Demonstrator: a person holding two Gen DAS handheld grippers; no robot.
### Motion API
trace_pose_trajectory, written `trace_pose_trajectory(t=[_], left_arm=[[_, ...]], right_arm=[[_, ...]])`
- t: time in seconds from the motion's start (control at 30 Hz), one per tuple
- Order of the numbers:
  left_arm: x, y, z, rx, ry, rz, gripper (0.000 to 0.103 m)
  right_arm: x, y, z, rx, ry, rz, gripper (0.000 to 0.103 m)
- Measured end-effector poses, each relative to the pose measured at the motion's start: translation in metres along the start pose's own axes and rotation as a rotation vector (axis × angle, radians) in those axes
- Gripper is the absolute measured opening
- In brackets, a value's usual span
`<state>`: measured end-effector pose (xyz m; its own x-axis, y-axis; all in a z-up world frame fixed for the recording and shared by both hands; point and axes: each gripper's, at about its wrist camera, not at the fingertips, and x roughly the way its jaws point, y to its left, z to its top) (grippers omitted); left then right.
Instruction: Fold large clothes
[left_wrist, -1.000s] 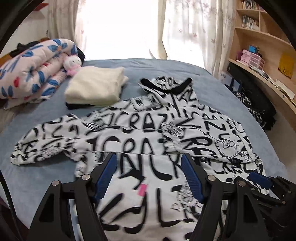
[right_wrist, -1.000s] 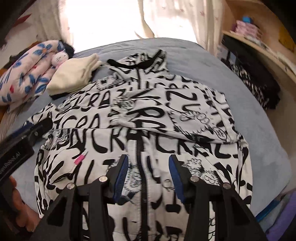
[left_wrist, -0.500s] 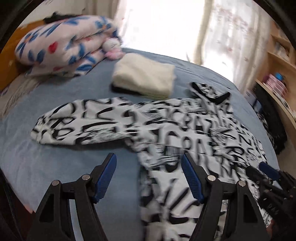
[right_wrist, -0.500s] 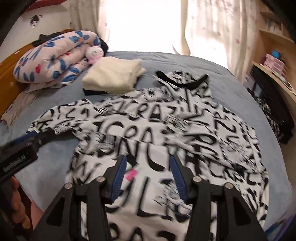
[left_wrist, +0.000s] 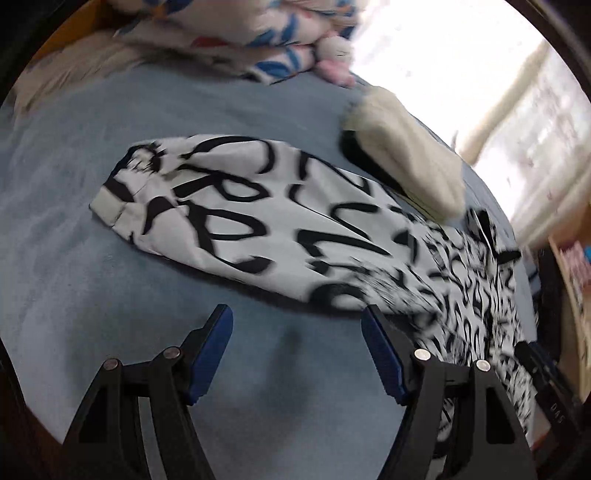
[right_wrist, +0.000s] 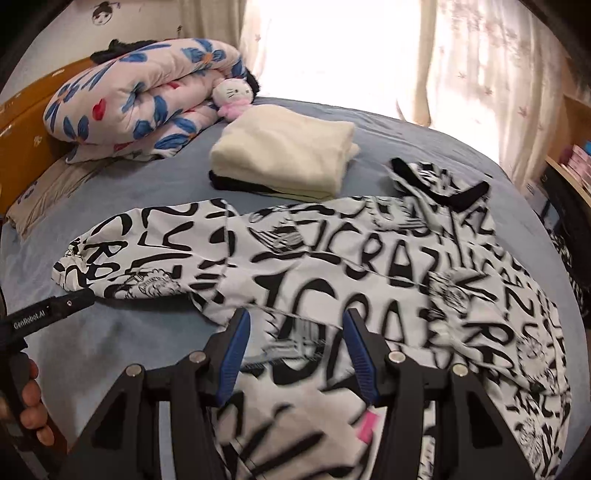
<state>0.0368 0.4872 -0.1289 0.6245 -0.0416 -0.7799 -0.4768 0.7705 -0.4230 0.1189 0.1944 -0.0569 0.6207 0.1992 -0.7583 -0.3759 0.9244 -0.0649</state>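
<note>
A large white hooded jacket with black lettering (right_wrist: 369, 266) lies spread on the blue bed. Its left sleeve (left_wrist: 240, 221) stretches out flat to the left, cuff at the end (right_wrist: 70, 258). My left gripper (left_wrist: 297, 328) is open and empty, low over the bare sheet just in front of that sleeve. My right gripper (right_wrist: 295, 332) is open and empty, hovering over the jacket's body near the armpit. The left gripper's tip shows at the left edge of the right wrist view (right_wrist: 51, 314), close to the cuff.
A folded cream garment (right_wrist: 284, 158) on a dark one lies behind the jacket. A rolled flowered quilt (right_wrist: 136, 99) and a small plush toy (right_wrist: 232, 98) sit at the bed's head. Shelves (right_wrist: 576, 166) stand on the right, curtains behind.
Both grippers have swung left. The left one left the jacket's body and now faces the outstretched sleeve from close by. The right one moved from the zip towards the left armpit.
</note>
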Motion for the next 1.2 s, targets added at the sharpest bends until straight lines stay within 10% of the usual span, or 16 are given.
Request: trace_pose_trajectory(t=[0.37,0.5,0.57,0.7,0.9,1.2], left_arm=[[0.046,0.085,0.038,-0.233,0.009,-0.019,0.071],[0.061,0.092,0.052,-0.247,-0.008,0.001,0.012],[0.061,0.089,0.059,-0.264,-0.021,0.004,0.007],[0.031,0.037,0.074,-0.129,-0.156,0.06,0.004],[-0.022,-0.094,0.078,0.136,-0.297,-0.11,0.004],[-0.005,-0.286,0.008,0.414,-0.177,-0.4,0.005]], right_arm=[[0.051,0.043,0.005,-0.067,0.072,0.038,0.052],[0.06,0.039,0.002,-0.054,0.108,0.046,0.052],[0.06,0.034,0.001,-0.042,0.116,0.051,0.052],[0.055,0.016,0.0,0.0,0.114,0.045,0.052],[0.04,-0.04,-0.002,0.118,0.088,-0.003,0.052],[0.016,-0.157,-0.026,0.349,0.069,-0.108,0.052]])
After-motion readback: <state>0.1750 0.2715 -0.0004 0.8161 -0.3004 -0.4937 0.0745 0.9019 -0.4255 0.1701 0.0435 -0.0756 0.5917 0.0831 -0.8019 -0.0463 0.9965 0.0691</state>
